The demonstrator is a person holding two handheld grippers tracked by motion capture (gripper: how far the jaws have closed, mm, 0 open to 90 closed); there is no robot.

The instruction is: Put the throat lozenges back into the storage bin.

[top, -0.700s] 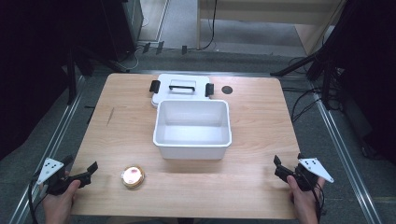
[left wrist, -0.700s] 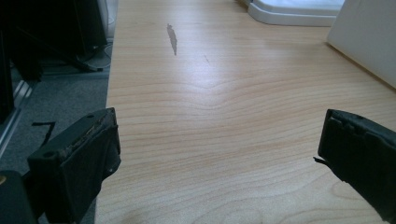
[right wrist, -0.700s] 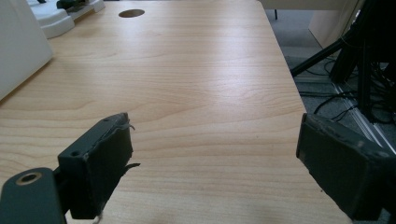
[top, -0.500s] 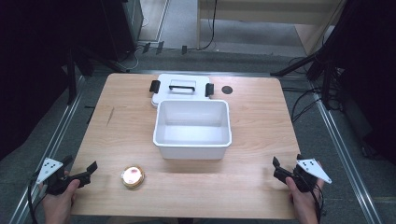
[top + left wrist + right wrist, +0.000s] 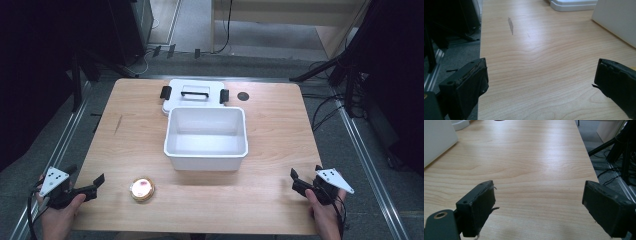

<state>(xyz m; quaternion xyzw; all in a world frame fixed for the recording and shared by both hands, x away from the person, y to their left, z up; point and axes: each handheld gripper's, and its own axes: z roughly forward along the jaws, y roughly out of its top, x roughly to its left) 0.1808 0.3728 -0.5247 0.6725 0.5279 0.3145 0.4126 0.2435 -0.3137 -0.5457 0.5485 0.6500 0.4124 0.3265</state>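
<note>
Left gripper (image 5: 86, 184): held low at the table's near-left corner, jaws spread wide and empty; in its own view bare wood lies between the jaws.
Right gripper (image 5: 300, 181): at the near-right edge, jaws likewise wide apart, nothing between them.
Change: almost none against the earlier high views. Both hands sit where they were; the right one has edged a touch nearer the person at most. No object has shifted.
Small round tin (image 5: 142, 189): near edge of the table (image 5: 280, 150), just right of the left gripper, apart from it, orange-pink top facing up.
White bin (image 5: 206, 137): mid-table, open, looks empty inside.
Lid (image 5: 194, 94): flat behind the bin, touching or nearly touching its far wall; black handle and side clips on top.
Dark round mark (image 5: 243, 96): right of the lid, too small to identify.
Reading: work not begun; the stillness suggests a start pose. The tin is the nearest thing to the left gripper, so a short reach rightward with jaws already open seems the likely opening.
Risk: the tin is low and round, so it may slide if pinched off-centre.
</note>
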